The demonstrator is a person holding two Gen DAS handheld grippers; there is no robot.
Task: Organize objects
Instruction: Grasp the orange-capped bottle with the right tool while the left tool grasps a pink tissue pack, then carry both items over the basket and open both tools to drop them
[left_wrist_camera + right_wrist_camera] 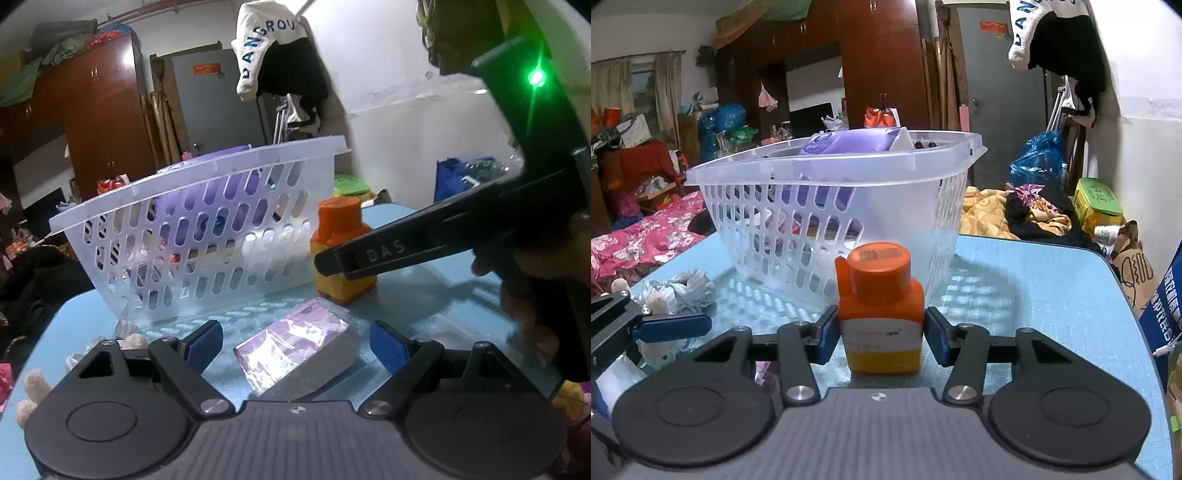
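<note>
An orange-capped bottle (pixel 881 308) with a white and yellow label stands on the blue table, right in front of a clear plastic basket (pixel 879 173). My right gripper (pixel 881 334) has its blue pads against both sides of the bottle. The bottle (pixel 341 218) and basket (pixel 207 218) also show in the left wrist view. My left gripper (pixel 297 347) is open, low over the table, with a purple plastic-wrapped packet (pixel 291 347) lying between its fingers. The basket holds a purple package (pixel 849 142) and other items.
A crumpled grey-white cloth (pixel 683 290) lies on the table left of the basket. Soft toys (pixel 35 384) lie at the table's near left edge. Clothes, bags and a green tin (pixel 1097 201) lie beyond the table's right edge. The blue table (pixel 1034 306) has open surface at the right.
</note>
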